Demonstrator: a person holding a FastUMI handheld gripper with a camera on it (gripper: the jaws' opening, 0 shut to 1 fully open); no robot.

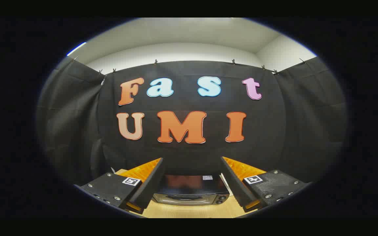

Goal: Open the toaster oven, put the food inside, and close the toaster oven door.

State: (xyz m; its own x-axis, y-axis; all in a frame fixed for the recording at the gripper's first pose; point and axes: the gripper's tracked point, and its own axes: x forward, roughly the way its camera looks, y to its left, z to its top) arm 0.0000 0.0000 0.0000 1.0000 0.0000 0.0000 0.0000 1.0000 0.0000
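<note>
Toaster oven (190, 191) is sitting on the pale wooden table (189, 211), seen between and just beyond the two fingers, its dark top facing up and its front, with knobs at one side, facing the gripper (191, 183). Nearest in, the fingers are standing wide apart, released, gripping nothing; both are hanging above the table and well short of the oven. Door is looking closed from here, though the handle is too small to make out. Food is not turning up anywhere on the bare strip of table ahead, and the oven's inside is hidden, so its contents cannot be told. Judging by this, the task is sitting at its first step: approaching to open the door. Next move is calling for dropping lower and forward to reach the door's top edge. Farther back, black cloth wall (300, 131) is closing the booth.
</note>
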